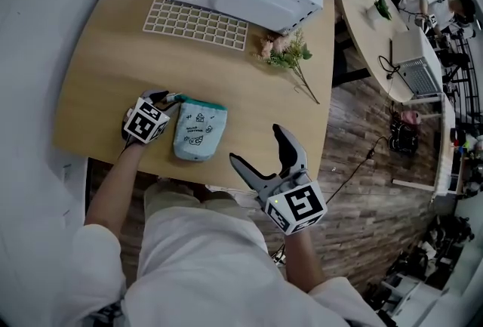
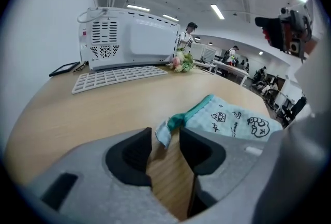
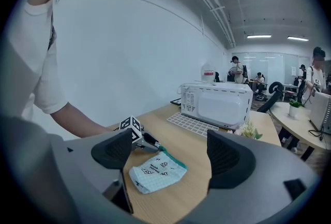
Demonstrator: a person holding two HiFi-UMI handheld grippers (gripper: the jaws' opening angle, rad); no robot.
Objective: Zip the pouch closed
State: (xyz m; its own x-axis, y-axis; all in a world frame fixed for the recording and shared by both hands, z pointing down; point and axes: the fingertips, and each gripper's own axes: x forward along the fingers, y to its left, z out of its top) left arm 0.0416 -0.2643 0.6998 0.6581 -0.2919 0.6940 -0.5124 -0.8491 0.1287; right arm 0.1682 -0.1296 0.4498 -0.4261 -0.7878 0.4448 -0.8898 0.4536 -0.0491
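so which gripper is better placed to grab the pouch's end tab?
Left. The left gripper straddles the tab at the pouch's teal zipper end, jaws not yet pinching. The right gripper hangs open, clear of the pouch.

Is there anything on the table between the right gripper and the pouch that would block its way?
Nothing visible does. Only bare table lies between the right gripper and the pouch. The left gripper is at the pouch's opposite side, out of that path.

Left gripper (image 2: 165, 137): jaws a narrow gap apart, tips pitched downward. Right gripper (image 3: 170, 154): jaws spread wide, unloaded, held well apart from the left gripper, tips angled slightly down.
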